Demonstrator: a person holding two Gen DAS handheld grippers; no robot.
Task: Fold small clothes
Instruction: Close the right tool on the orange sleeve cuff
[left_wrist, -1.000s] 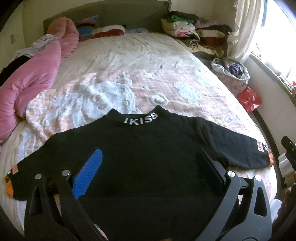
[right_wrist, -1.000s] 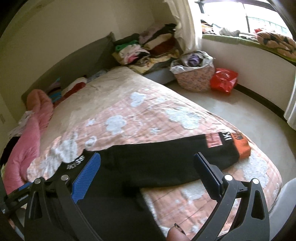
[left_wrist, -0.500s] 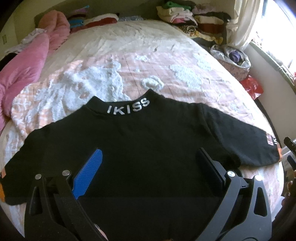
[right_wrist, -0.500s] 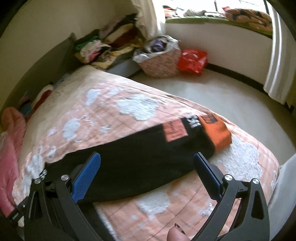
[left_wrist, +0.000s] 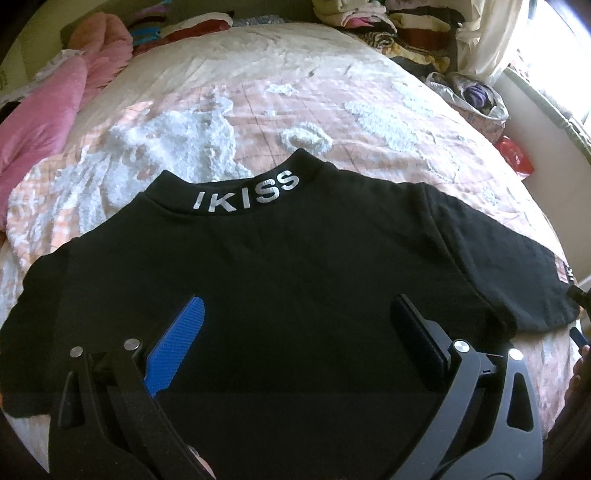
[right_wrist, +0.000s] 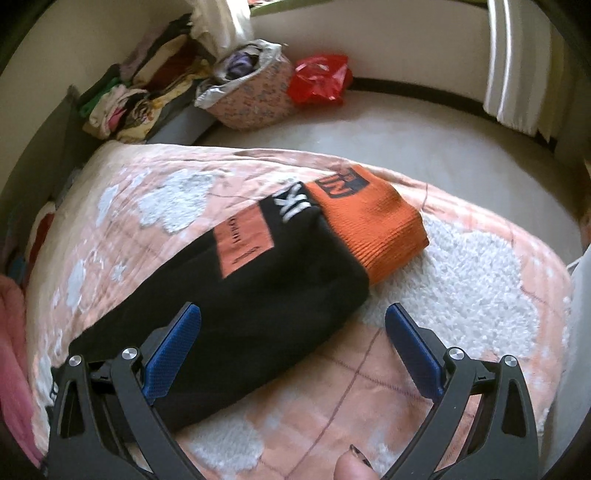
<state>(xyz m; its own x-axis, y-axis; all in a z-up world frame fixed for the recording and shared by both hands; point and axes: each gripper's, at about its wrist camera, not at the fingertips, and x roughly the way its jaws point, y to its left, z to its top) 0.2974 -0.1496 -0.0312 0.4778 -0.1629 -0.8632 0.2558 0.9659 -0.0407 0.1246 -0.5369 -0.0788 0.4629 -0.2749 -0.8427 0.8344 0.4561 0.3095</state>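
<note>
Both claws sit released w/ nothing between the fingers: our left claw (left_wrist: 295, 332) hovers over the chest of the black sweatshirt (left_wrist: 280, 266), our right claw (right_wrist: 293, 343) hovers over its sleeve (right_wrist: 258, 295), jaws spread wide, left pad above the black fabric, right pad above the bedspread (right_wrist: 461, 266).

Biggest first: we see the bed (left_wrist: 295, 92) filling the left view, pink-and-white bedspread on the near half, cream sheet further back. A pink duvet (left_wrist: 48, 110) is bunched along the bed's left edge.

The sweatshirt lies flat on the bedspread, face up, sleeves out to both sides, collar away from us w/ "IKISS" lettering (left_wrist: 245, 192).

In the right view the sleeve runs diagonally to the bed's corner, ending in an orange cuff (right_wrist: 373, 225) w/ an orange patch (right_wrist: 243, 240) just before it.

Off the bed: stacked clothes (right_wrist: 140, 99) by the wall, a floral basket (right_wrist: 251, 99) beside them, a red bag (right_wrist: 317, 79) next to that.

A fingertip (right_wrist: 354, 465) shows at the bottom edge.
</note>
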